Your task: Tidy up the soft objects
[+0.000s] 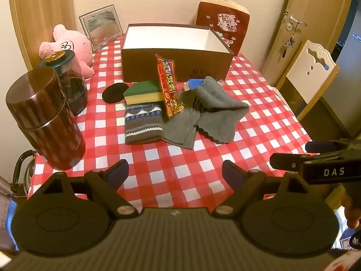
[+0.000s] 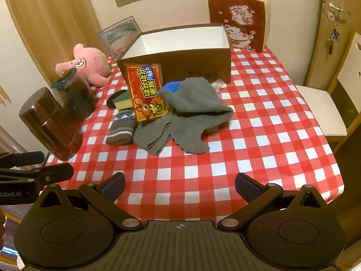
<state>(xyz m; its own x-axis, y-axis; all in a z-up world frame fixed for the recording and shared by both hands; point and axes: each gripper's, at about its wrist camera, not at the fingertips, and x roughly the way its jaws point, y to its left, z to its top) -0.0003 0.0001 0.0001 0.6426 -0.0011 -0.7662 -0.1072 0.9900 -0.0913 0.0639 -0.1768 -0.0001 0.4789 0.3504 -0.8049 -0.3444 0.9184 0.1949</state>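
A pile of soft things lies mid-table before an open brown box (image 1: pixel 178 67) (image 2: pixel 196 65): a grey towel (image 1: pixel 216 108) (image 2: pixel 194 113), grey socks (image 1: pixel 180 131) (image 2: pixel 151 137), a patterned knit sock (image 1: pixel 143 124) (image 2: pixel 119 131), a green-and-yellow sponge (image 1: pixel 142 92) (image 2: pixel 123 101), an orange heat-pack packet (image 1: pixel 169 85) (image 2: pixel 145 90) and a blue item (image 1: pixel 195 82) (image 2: pixel 171 85) under the towel. A pink plush (image 1: pixel 72 47) (image 2: pixel 90 65) sits at the left. My left gripper (image 1: pixel 174 171) and right gripper (image 2: pixel 179 185) hover open and empty over the near table edge.
Two dark jars (image 1: pixel 42 117) (image 2: pixel 52 122) stand at the left edge. A picture frame (image 1: pixel 101 27) (image 2: pixel 121 36) and a red cat cushion (image 1: pixel 223 24) (image 2: pixel 239 22) lean at the back. A black round coaster (image 1: pixel 112 92) lies by the sponge. A white chair (image 2: pixel 322 110) stands right.
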